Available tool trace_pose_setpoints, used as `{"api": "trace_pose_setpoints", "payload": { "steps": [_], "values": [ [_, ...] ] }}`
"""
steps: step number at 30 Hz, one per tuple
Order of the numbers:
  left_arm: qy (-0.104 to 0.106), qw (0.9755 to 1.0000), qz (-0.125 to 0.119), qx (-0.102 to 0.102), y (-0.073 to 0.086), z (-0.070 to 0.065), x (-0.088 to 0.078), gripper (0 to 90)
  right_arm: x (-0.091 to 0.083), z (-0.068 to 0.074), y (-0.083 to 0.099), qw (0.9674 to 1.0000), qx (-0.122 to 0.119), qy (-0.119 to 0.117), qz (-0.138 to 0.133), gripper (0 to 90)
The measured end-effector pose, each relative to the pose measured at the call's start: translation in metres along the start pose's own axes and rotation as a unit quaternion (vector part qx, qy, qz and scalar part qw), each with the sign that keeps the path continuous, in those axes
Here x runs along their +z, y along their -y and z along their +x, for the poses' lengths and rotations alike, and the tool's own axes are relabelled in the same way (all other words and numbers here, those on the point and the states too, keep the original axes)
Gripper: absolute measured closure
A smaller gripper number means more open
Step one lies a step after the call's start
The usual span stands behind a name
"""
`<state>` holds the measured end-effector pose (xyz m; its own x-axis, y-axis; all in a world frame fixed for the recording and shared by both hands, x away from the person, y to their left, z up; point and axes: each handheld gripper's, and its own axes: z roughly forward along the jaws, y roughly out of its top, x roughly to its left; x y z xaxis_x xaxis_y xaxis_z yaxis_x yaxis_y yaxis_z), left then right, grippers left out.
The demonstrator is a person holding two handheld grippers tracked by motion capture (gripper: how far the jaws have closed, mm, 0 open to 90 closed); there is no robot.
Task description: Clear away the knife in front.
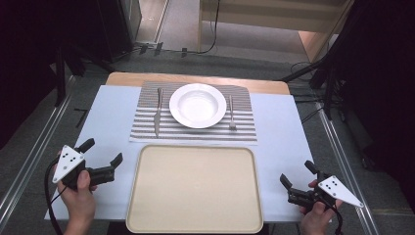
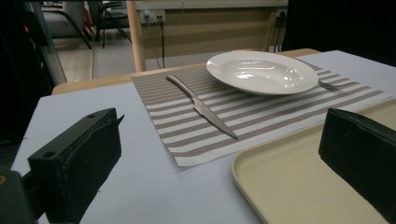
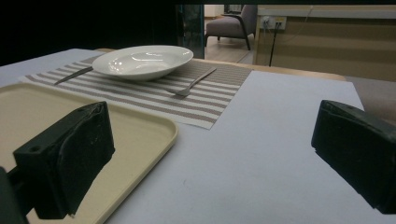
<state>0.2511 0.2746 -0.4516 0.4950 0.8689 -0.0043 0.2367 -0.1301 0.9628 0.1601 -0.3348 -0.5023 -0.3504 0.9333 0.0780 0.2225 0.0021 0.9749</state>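
A white deep plate [image 1: 197, 105] [image 2: 261, 72] [image 3: 142, 60] sits in the middle of a striped placemat [image 1: 193, 128] [image 2: 275, 109] [image 3: 154, 95]. A knife [image 1: 157, 111] [image 2: 201, 106] [image 3: 73, 75] lies on the mat left of the plate, a fork [image 1: 231, 113] [image 2: 329, 85] [image 3: 194, 82] on its right. A beige tray [image 1: 195, 188] [image 2: 299, 186] [image 3: 46, 114] lies empty in front of the mat. My left gripper [image 1: 103, 151] [image 2: 219, 168] rests open at the tray's left side. My right gripper [image 1: 297, 175] [image 3: 212, 158] rests open at the tray's right side. Both hold nothing.
The table [image 1: 115, 110] is covered by a pale blue sheet, with a wooden edge [image 1: 195, 78] showing at the back. Metal rails [image 1: 29, 156] run along both sides of the table. Cables [image 1: 205, 46] lie on the floor beyond.
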Motion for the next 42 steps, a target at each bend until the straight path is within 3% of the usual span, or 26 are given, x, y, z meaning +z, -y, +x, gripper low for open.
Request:
{"api": "trace_pose_setpoints", "payload": {
  "steps": [3, 22, 35, 42],
  "values": [
    [0.009, 0.9999, 0.007, -0.010, -0.004, -0.002, 0.009, 0.0, -0.001, 0.000, -0.001, 1.0000, 0.003, 0.000, 0.000, 0.0],
    [0.045, 0.9980, 0.042, 0.010, -0.032, -0.024, 0.071, 0.0, -0.006, 0.001, -0.002, 1.0000, 0.003, -0.006, 0.003, 0.0],
    [0.061, 0.9962, 0.059, 0.017, -0.042, -0.031, 0.102, 0.0, -0.005, 0.002, -0.002, 0.9998, 0.003, -0.015, 0.009, 0.0],
    [0.068, 0.9955, 0.066, 0.007, -0.047, -0.031, 0.116, 0.0, -0.003, 0.003, -0.001, 0.9998, 0.002, -0.017, 0.011, 0.0]
  ]
}}
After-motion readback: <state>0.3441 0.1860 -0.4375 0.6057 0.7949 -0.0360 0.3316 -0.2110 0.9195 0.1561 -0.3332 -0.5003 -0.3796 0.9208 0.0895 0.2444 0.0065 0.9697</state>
